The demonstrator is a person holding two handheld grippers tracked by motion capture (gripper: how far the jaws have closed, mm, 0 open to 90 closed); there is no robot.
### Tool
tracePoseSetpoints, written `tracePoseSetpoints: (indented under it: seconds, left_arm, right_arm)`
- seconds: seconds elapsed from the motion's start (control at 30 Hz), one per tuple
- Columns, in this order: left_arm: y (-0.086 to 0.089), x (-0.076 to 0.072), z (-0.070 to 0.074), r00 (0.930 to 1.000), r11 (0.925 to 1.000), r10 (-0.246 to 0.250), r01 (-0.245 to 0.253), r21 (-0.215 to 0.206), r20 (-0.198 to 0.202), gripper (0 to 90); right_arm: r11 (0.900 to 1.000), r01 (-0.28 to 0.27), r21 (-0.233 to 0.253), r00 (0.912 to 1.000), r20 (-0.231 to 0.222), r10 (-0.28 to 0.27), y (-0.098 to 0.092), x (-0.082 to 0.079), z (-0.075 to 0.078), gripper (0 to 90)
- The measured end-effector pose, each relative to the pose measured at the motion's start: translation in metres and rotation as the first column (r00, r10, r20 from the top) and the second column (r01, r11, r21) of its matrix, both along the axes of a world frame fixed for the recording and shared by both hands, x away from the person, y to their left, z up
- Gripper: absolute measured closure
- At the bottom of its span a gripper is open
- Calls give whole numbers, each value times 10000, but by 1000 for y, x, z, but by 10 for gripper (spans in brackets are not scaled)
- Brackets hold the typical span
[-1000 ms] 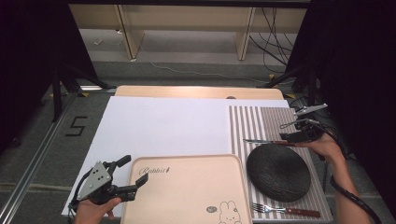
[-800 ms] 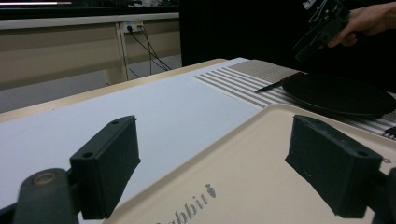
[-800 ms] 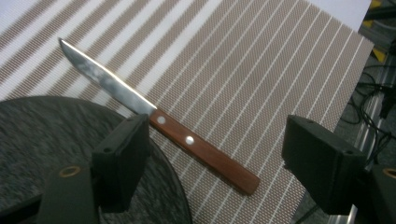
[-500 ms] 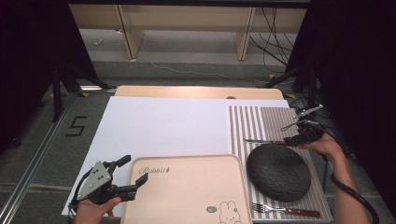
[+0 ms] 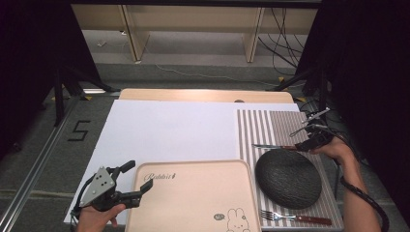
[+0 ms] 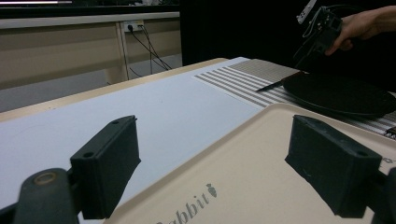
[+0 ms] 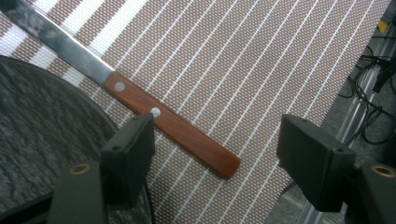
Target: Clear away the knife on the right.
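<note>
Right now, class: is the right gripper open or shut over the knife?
Open. In the right gripper view, the right gripper has its jaws wide apart, with the knife handle lying on the striped mat between them, ungripped.

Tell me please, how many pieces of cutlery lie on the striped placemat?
2. A wooden-handled knife lies beyond the dark plate, under the right gripper. A fork lies at the placemat's near edge. None seems hidden.

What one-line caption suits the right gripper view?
Open right gripper poised over a wooden-handled knife on a striped placemat.
</note>
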State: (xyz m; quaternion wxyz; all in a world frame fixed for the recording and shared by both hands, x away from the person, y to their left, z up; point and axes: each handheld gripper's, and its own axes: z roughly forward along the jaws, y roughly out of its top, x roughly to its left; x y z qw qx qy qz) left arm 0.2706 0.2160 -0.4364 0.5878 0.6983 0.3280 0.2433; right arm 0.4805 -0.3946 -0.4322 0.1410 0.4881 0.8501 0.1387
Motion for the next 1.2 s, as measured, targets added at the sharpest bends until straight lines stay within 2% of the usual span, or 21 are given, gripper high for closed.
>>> tracePoseSetpoints:
  seconds: [0.03,0.1,0.13,0.17,0.2,0.3,0.33,0.43,0.47,0.53,0.63,0.67,0.7,0.83,0.87,0.9,1.07,1.1,1.13,1.2]
  left_arm:
    - [0,0,0,10000,10000,7,-7,-9,-27,161]
    - [0,0,0,10000,10000,18,-18,-8,-40,161]
    - [0,0,0,10000,10000,18,-18,0,-39,161]
    - [0,0,0,10000,10000,20,-20,2,-38,161]
    - [0,0,0,10000,10000,19,-19,3,-40,161]
    - [0,1,0,10000,10000,10,-9,27,-54,161]
    - [0,1,0,10000,10000,12,-12,29,-60,161]
    - [1,1,0,10000,10000,46,-45,27,-62,162]
    - [1,1,0,10000,10000,63,-62,33,-65,162]
    - [1,1,0,9999,10000,77,-77,34,-74,162]
    - [1,1,0,9999,9999,94,-94,72,-84,162]
    - [1,2,-1,10000,10000,60,-60,7,-46,163]
    - [1,2,-1,9999,10000,84,-84,22,-72,164]
    - [2,1,0,9998,9998,164,-163,86,-99,164]
    - [2,1,0,9998,9998,168,-167,91,-95,164]
    - [2,2,0,9998,9998,173,-172,94,-91,164]
    - [2,2,-1,9999,9999,130,-130,52,-69,166]
    - [2,2,-1,9999,9999,132,-132,51,-70,166]
    - [2,2,-1,9999,9999,138,-138,51,-72,166]
    - [3,2,-1,9999,9999,153,-153,48,-72,167]
  right_arm:
    - [10000,-56,13,9999,101,56,0,1,-1,294]
    - [10000,41,45,10000,-58,-41,0,1,-1,296]
    - [9998,-207,-57,9998,31,207,-2,3,-2,297]
    - [10000,38,-74,9997,-236,-40,0,2,-1,299]
    - [9999,-23,-142,9995,-314,18,-1,2,-1,301]
    - [9994,-268,-205,9994,-207,264,-4,4,-2,306]
    - [9996,-195,-210,9996,-204,191,-4,4,-3,306]
    - [9995,-144,-274,9986,-508,129,-3,4,-5,308]
    - [9980,-483,-396,9980,-436,465,-4,6,-9,311]
    - [9975,-556,-435,9975,-463,536,-4,6,-10,312]
    - [9972,-578,-469,9966,-612,549,-2,7,-11,316]
    - [9983,-383,-431,9964,-772,349,-1,6,-11,319]
    - [9960,-696,-565,9958,-639,659,-2,8,-12,324]
    - [9956,-767,-535,9958,-538,738,-2,8,-16,330]
    - [9946,-846,-594,9943,-701,803,-2,8,-14,332]
    - [9926,-1033,-635,9929,-657,991,-2,9,-15,336]
    - [9930,-998,-627,9921,-830,945,-1,11,-14,350]
    - [9914,-1127,-669,9906,-858,1068,-1,12,-14,352]
    - [9946,-843,-599,9913,-1062,777,1,11,-13,355]
    - [9937,-948,-598,9901,-1097,878,0,13,-14,366]
